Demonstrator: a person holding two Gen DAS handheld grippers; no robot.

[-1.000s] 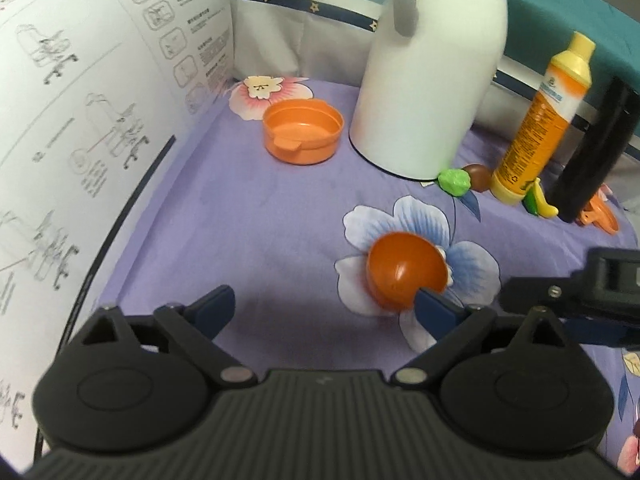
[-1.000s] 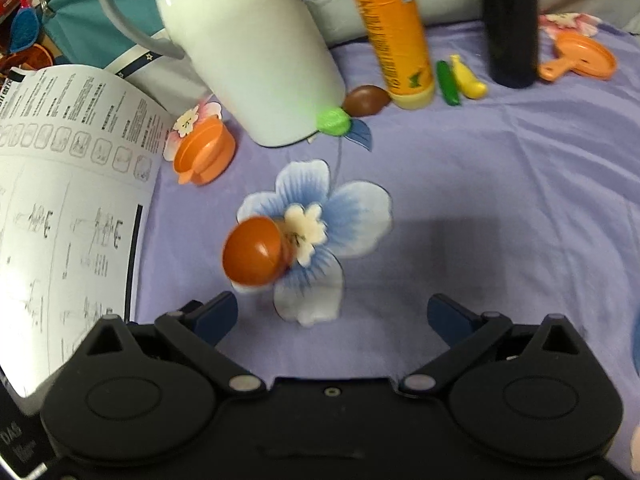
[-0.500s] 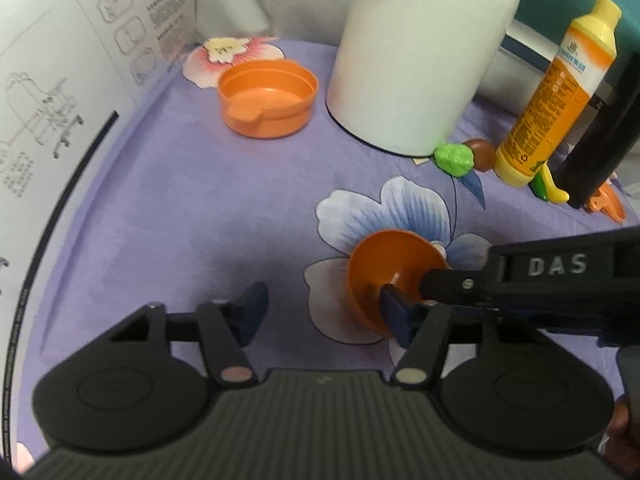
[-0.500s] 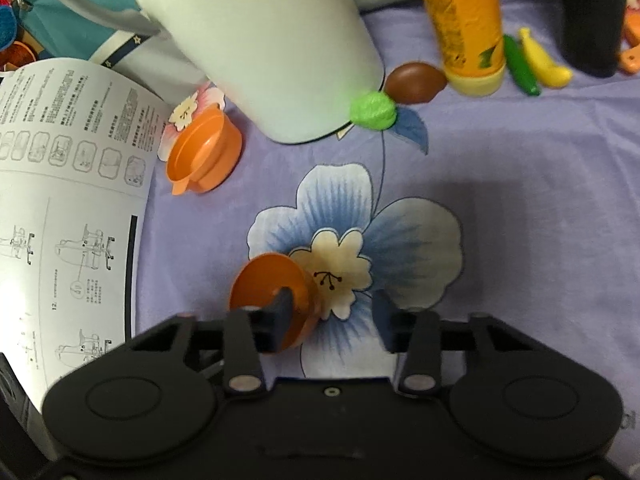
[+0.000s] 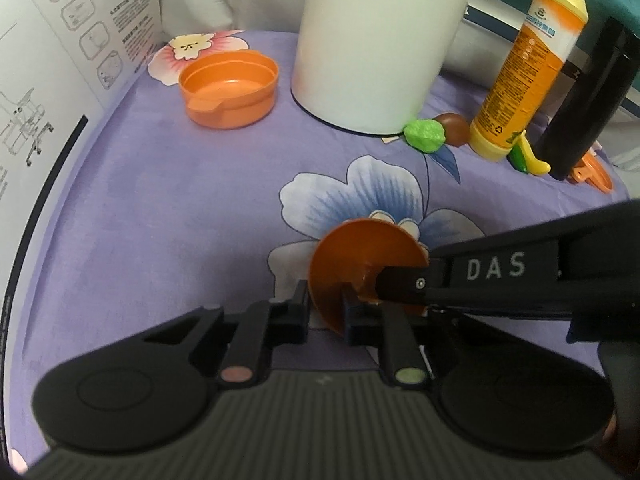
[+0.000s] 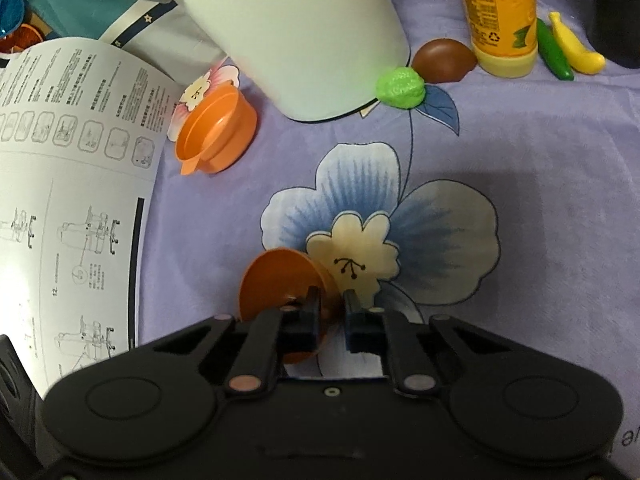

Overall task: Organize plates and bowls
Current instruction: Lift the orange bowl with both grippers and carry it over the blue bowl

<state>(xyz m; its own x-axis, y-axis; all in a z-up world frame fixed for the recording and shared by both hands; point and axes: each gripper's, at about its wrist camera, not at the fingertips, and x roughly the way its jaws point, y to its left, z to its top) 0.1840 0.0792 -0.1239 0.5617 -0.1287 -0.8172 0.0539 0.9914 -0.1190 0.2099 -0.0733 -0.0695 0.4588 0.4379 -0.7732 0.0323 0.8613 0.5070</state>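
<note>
Bowl in the middle of it all: the small orange bowl [image 5: 352, 256] is tipped up on its edge over the big blue flower print [image 6: 360, 216] on the purple cloth [image 5: 160, 200], its open side facing the printed instruction sheet [image 6: 60, 160]. And look, both tools have it at once! The left gripper [image 5: 325, 307] is clamped tight across the near rim, one finger outside the wall, one inside. The right gripper [image 6: 331, 312] comes in from the side, "DAS" lettering on its arm, and its fingers are pinched on the bowl's wall too, closed hard on the thin plastic. Seen from the right wrist, the bowl [image 6: 280, 280] sits just left of the flower's cream centre, the rim rising above the fingertips.

Further back, a second orange bowl [image 5: 229, 86], this one upright with a small tab on its rim, rests near the pink flower print [image 5: 196, 46] and just beside the instruction sheet's edge. Next to it stands a tall white jug [image 5: 380, 40], broad at the base. At the jug's foot lies a green toy fruit [image 5: 424, 136], touching a brown one [image 5: 454, 128]. Then the yellow and orange bottle [image 5: 528, 64], with a small green toy vegetable [image 6: 554, 52] and a toy banana [image 6: 576, 48] lying side by side at its base. A black bottle [image 5: 588, 100] stands beyond those, and an orange plate [image 5: 596, 168] peeks out from behind it at the cloth's far edge.
</note>
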